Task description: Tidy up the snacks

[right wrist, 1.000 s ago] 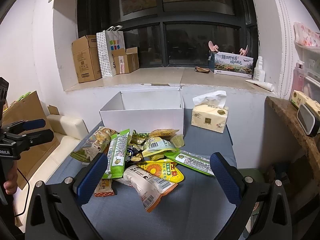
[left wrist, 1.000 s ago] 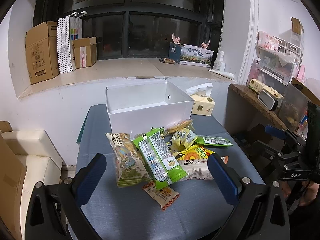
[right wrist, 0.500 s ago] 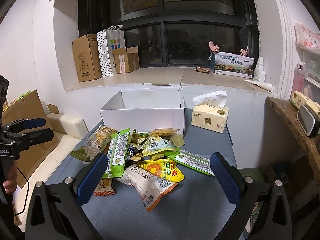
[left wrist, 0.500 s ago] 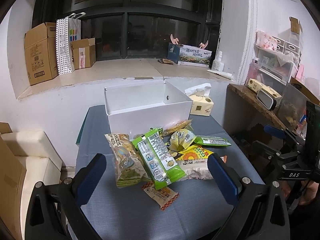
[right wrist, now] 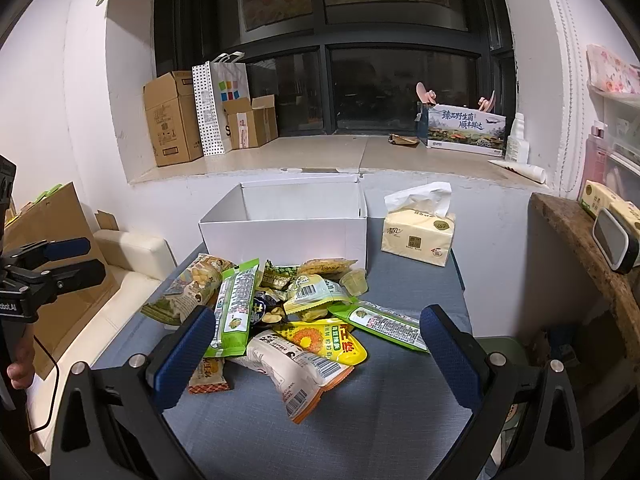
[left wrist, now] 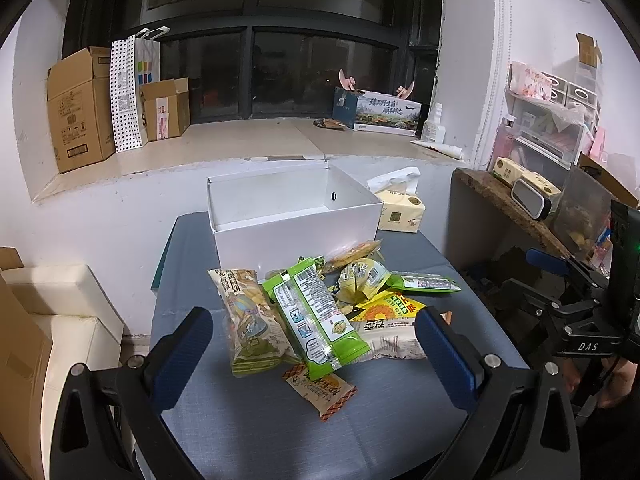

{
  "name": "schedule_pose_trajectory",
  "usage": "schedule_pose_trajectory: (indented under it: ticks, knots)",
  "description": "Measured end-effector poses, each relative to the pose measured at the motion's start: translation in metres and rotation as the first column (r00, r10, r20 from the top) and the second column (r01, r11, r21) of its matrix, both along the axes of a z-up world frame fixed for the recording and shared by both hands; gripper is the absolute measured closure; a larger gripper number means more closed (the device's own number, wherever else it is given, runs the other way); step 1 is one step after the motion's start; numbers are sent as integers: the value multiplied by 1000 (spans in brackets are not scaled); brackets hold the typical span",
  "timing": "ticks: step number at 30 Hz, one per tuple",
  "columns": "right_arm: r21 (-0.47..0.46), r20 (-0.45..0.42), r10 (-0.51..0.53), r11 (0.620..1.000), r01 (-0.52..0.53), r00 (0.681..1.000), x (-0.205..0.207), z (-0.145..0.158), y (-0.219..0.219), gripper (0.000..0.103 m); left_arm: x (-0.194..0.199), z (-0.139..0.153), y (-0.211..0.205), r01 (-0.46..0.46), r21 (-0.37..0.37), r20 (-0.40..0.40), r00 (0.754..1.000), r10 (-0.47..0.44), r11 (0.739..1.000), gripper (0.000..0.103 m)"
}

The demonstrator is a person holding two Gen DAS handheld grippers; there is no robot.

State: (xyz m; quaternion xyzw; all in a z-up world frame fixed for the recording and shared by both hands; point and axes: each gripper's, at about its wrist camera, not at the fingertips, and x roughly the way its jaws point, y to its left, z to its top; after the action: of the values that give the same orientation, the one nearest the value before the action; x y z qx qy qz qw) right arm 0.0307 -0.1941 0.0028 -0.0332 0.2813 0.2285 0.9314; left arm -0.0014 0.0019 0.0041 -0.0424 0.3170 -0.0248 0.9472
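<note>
A pile of snack packets [left wrist: 332, 312] lies heaped on a grey-blue tablecloth [left wrist: 248, 432], just in front of an open white cardboard box [left wrist: 296, 220] with nothing visible inside it. The left gripper [left wrist: 312, 356] hangs above the near edge of the table, its two blue-padded fingers [left wrist: 180, 356] spread wide with nothing between them; the pile sits just beyond them. The right gripper [right wrist: 316, 356] hovers the same way from the other side, fingers [right wrist: 452, 352] wide apart and holding nothing. In the left wrist view, a long bright green packet [left wrist: 316, 316] lies on top of the heap, overlapping a beige illustrated bag [left wrist: 248, 324] to its left. A small orange-edged packet [left wrist: 320, 384] lies nearest the camera. In the right wrist view, a yellow sunflower-seed bag [right wrist: 320, 340] rests over a pale bag with a barcode [right wrist: 296, 376], and a narrow green packet [right wrist: 380, 324] points toward the right finger. A small clear jelly cup [right wrist: 354, 282] sits close to the box's front wall. A pack of tissues [right wrist: 418, 228] stands to the right of the box. Behind, a windowsill [right wrist: 320, 152] holds brown cardboard boxes [right wrist: 172, 120] and a dotted paper bag [right wrist: 220, 108].
</note>
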Motion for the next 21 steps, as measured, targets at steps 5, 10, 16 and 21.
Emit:
schedule_pose_trajectory:
  ticks: [5, 10, 16, 21]
  knots:
    - [0, 0, -1, 1000, 1, 1000, 0, 0, 0, 0, 1, -1, 1, -6, 0, -5, 1000, 6, 1000, 0]
    - [1, -1, 1, 1000, -1, 1000, 0, 0, 1, 0, 2, -3, 4, -26, -6, -9, 1000, 26, 1000, 0]
    - [0, 0, 1, 1000, -1, 1000, 0, -1, 1, 0, 4, -5, 9, -36, -16, -19, 999, 36, 999, 0]
    - [2, -1, 8, 1000, -8, 1000, -1, -1, 3, 0, 5, -6, 9, -21, -35, -9, 1000, 21, 999, 0]
